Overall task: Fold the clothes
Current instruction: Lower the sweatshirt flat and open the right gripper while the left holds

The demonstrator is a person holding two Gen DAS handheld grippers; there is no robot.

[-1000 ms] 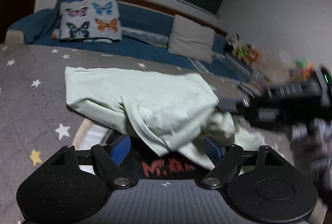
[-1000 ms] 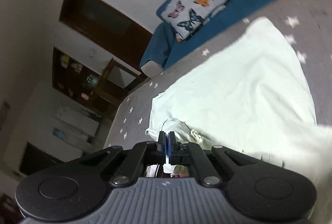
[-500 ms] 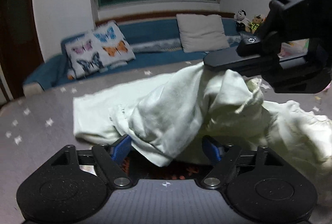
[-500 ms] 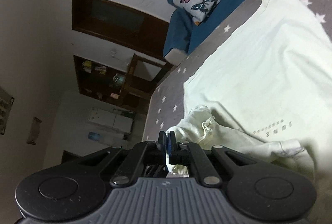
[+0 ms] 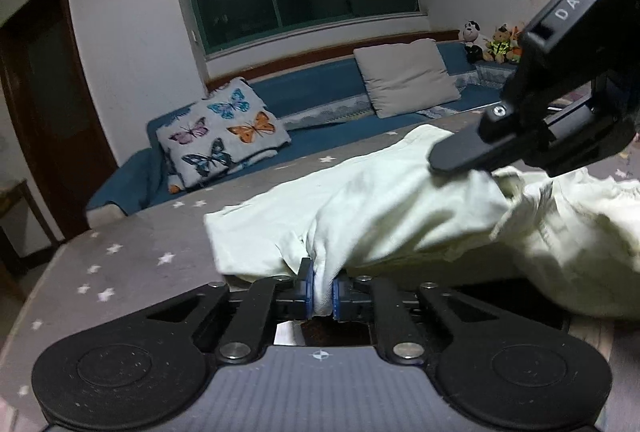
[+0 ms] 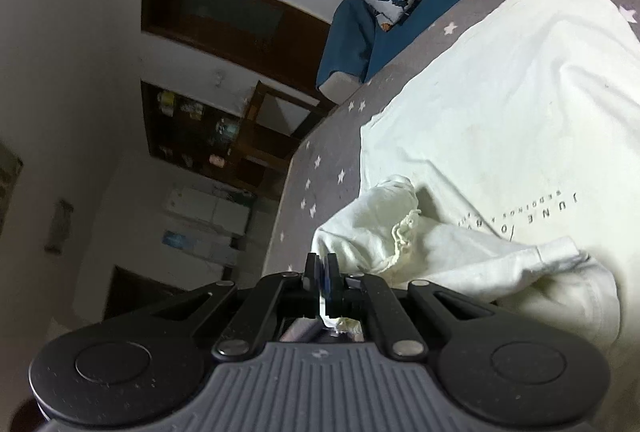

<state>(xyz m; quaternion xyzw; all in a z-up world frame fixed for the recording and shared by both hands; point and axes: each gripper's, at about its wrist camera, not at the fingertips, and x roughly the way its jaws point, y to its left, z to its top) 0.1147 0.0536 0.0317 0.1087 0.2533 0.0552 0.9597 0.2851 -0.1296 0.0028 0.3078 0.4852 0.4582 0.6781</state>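
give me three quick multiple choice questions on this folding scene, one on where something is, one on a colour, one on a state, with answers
1. Where is the butterfly cushion?
A. on the blue sofa behind the star-print surface
B. on top of the garment
C. on the floor by the door

2. What colour is the garment being folded?
A. navy
B. pale cream
C. red

3. What are the left tongs doing?
A. open above bare surface
B. shut on a fold of the garment
C. shut on the grey cushion

Answers:
1 A, the cushion leans on the blue sofa, beyond the star-print surface.
2 B, the cloth is pale cream in both wrist views.
3 B, cloth is bunched between the blue pads; the right tongs are shut on the garment too.
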